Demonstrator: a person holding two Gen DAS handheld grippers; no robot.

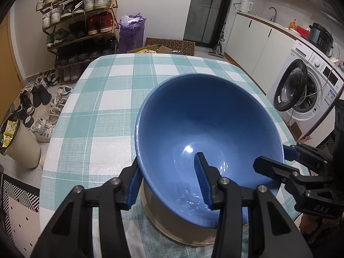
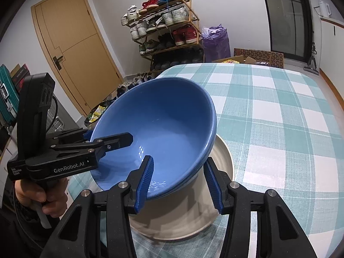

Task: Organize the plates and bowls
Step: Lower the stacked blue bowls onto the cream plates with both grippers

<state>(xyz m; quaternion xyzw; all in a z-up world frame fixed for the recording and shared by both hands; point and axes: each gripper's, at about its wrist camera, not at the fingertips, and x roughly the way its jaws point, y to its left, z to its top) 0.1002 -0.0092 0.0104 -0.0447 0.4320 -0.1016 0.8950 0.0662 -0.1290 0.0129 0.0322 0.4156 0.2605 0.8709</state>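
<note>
Checked teal-and-white cloth covers the table (image 1: 103, 99) that fills the middle of both views, with a shoe rack (image 1: 81, 23) at the upper left of the left wrist view and a washing machine (image 1: 305, 92) at its right edge. Your blue bowl (image 1: 206, 133) sits tilted at lower centre, over a cream bowl (image 2: 217, 180) on the cloth. Your left gripper (image 1: 169, 181) pinches the blue bowl's near rim, one pad inside and one outside. Your right gripper (image 2: 180, 185) clamps the same rim from the other side. Your hand (image 2: 40, 195) shows at lower left of the right wrist view.
</note>
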